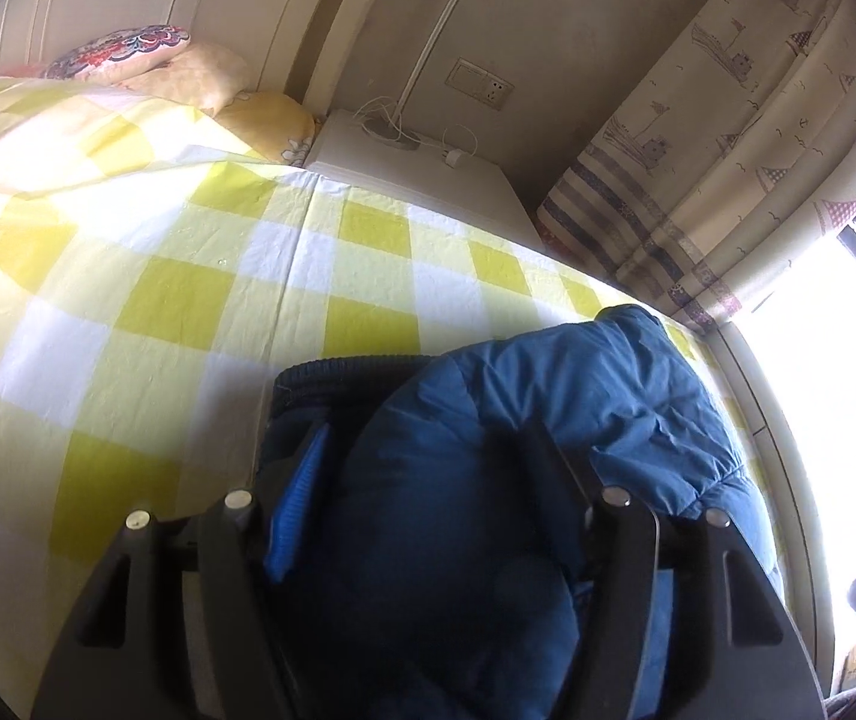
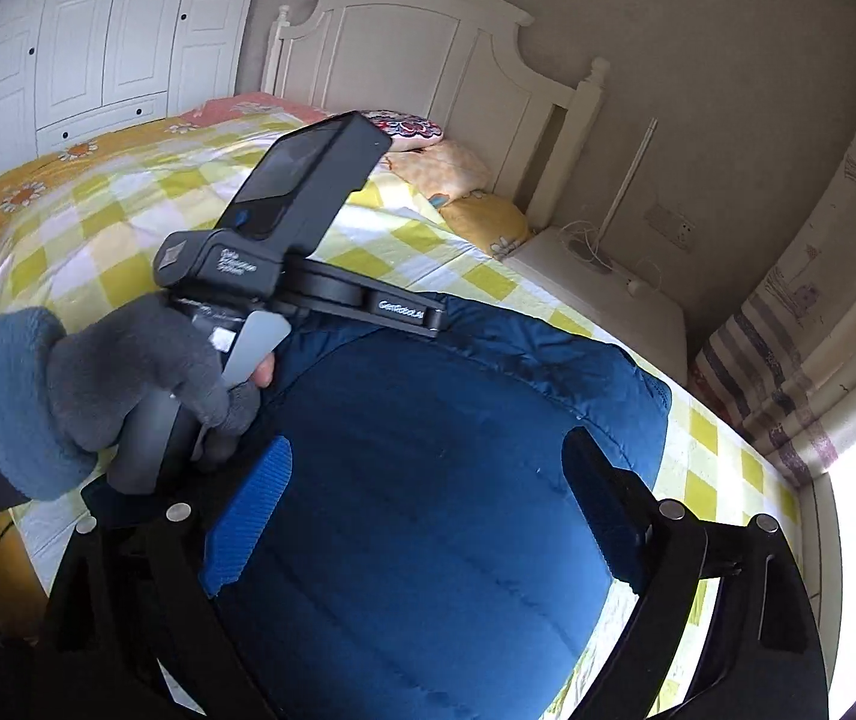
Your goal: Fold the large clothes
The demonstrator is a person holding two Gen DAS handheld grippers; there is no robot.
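lying on the checked bed, blue padded jacket (image 2: 428,480) between spread right claw (image 2: 428,510), left claw (image 1: 428,468) pinching it

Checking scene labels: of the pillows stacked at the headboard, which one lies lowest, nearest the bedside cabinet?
The plain yellow pillow, at the bottom beside the white bedside cabinet. The pale peach pillow sits above it; the red-and-blue patterned pillow is on top.

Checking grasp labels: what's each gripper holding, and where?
Left gripper clamps blue jacket by a bunched padded fold; right gripper open above it, holding nothing.
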